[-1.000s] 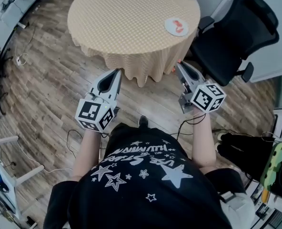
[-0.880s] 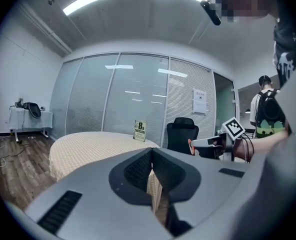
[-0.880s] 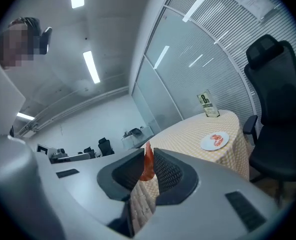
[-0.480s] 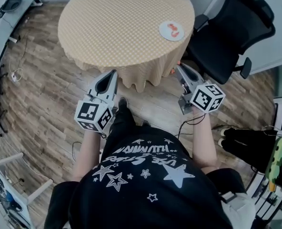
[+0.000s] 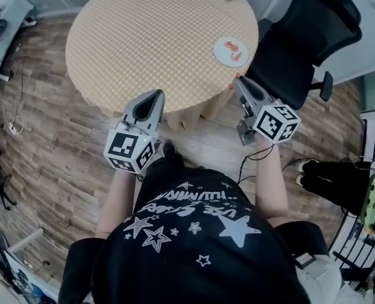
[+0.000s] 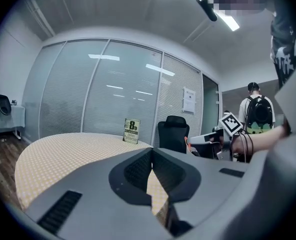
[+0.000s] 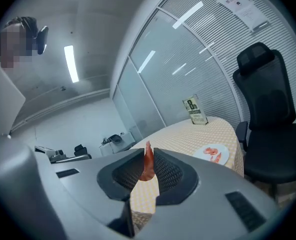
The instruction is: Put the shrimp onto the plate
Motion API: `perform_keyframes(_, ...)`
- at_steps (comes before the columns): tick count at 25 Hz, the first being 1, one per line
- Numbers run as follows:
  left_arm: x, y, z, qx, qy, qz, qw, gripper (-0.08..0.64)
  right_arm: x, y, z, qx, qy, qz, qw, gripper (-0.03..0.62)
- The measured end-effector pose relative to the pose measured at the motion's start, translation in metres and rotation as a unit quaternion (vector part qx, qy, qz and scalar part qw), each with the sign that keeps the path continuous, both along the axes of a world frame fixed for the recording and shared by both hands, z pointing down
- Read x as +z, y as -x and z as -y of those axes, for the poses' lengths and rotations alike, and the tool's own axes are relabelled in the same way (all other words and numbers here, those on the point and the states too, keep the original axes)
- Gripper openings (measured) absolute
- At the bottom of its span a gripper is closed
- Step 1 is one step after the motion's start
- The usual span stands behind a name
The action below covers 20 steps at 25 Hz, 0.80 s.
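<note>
The right gripper [image 7: 148,156] pinches a small orange-red shrimp [image 7: 148,168] between its almost closed jaws; only the right gripper view shows this clearly. The head view shows the white round plate [image 5: 222,53], with other shrimp pieces [image 5: 235,45] on it, near the right edge of the round table with yellow checked cloth [image 5: 143,37]. The right gripper is at the table's edge, apart from the plate. The left gripper [image 6: 152,153] has its jaws pressed together with nothing between them.
</note>
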<state>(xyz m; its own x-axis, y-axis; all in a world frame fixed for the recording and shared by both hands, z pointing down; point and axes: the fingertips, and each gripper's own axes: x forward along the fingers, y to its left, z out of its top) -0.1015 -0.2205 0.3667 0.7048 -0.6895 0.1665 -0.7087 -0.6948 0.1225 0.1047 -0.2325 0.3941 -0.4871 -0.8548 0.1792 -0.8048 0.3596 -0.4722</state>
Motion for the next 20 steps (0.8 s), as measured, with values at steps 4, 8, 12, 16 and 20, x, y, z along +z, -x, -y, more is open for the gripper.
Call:
perform_keyframes(4, 0.001, 0.01, 0.026, 0.018, 0.006, -0.006, 0.9998, 0.009, 0.004, 0.012, 0.015, 0.018, 0.01, 0.001, 1.0, 0.064)
perform_keyframes(8, 0.002, 0.007, 0.04, 0.048, 0.004, -0.004, 0.9988, 0.008, 0.002, 0.014, 0.017, 0.043, 0.011, 0.002, 0.999, 0.064)
perform_keyframes(12, 0.005, -0.004, 0.053, 0.086, 0.006, -0.006, 0.9963, 0.009, 0.003, 0.001, 0.014, 0.082, 0.015, -0.001, 0.997, 0.064)
perform_keyframes(16, 0.009, -0.006, 0.057, 0.113, 0.006, -0.006, 0.9935, 0.009, 0.009, -0.003, 0.008, 0.115, 0.018, 0.001, 0.993, 0.064)
perform_keyframes(20, 0.016, -0.005, 0.059, 0.132, 0.006, -0.004, 0.9912, 0.009, 0.016, 0.001, 0.0, 0.135, 0.025, 0.003, 0.99, 0.064)
